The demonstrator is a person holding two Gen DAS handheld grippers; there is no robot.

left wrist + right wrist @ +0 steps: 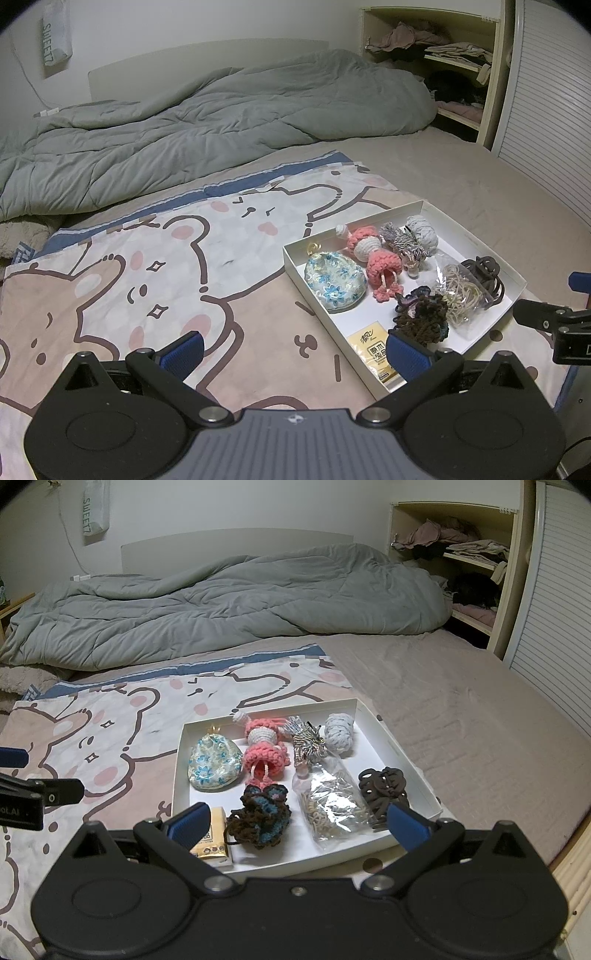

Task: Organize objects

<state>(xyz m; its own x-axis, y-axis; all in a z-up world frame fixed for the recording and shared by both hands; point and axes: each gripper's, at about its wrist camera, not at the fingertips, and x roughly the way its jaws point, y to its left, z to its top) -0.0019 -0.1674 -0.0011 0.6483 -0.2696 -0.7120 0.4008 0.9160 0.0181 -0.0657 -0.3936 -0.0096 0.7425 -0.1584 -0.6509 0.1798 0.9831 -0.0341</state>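
White tray point(391, 734) sits on cartoon blanket point(110, 731), right ahead of my right gripper point(297, 821), holding floral pouch point(212, 762), pink crochet doll point(264, 751), dark hair claw point(382, 788). My left gripper point(295, 350) hovers left of tray. Both spread wide, empty.

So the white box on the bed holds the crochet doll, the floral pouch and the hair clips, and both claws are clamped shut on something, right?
Not quite. The white box does hold the crochet doll, floral pouch and hair clips, but both claws are open and empty: the right wrist view shows the right claw spread wide, and the left wrist view shows the left claw likewise.
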